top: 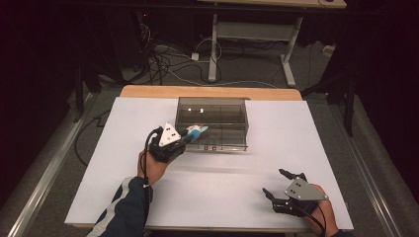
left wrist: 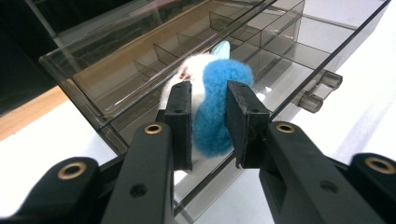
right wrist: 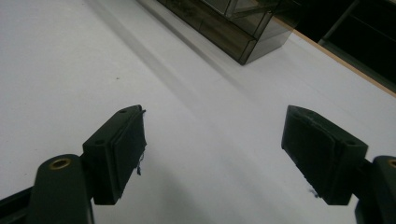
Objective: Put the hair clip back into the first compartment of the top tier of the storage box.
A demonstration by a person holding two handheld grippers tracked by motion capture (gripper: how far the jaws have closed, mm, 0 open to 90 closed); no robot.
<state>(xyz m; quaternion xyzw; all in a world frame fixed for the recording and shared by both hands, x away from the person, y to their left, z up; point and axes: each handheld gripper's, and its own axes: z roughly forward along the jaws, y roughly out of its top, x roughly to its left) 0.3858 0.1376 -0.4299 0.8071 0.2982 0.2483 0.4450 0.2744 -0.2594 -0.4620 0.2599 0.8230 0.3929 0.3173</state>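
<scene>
A smoky clear plastic box (top: 232,106) with an open divided drawer stands at the far middle of the white table. My left gripper (top: 190,134) is shut on a fluffy blue and white toy (left wrist: 212,100), also seen as the toy (top: 197,131) held over the drawer's left front corner (left wrist: 116,135). The drawer's compartments (left wrist: 285,46) run away behind the toy. My right gripper (top: 277,183) rests open near the table's front right, its pads (right wrist: 126,149) wide apart with bare white table between them.
The table's wooden far edge (top: 207,91) shows behind the box. The box's dark corner (right wrist: 243,46) lies far ahead in the right gripper view. Beyond the table are cables (top: 168,64) on the floor and another table's legs (top: 213,49).
</scene>
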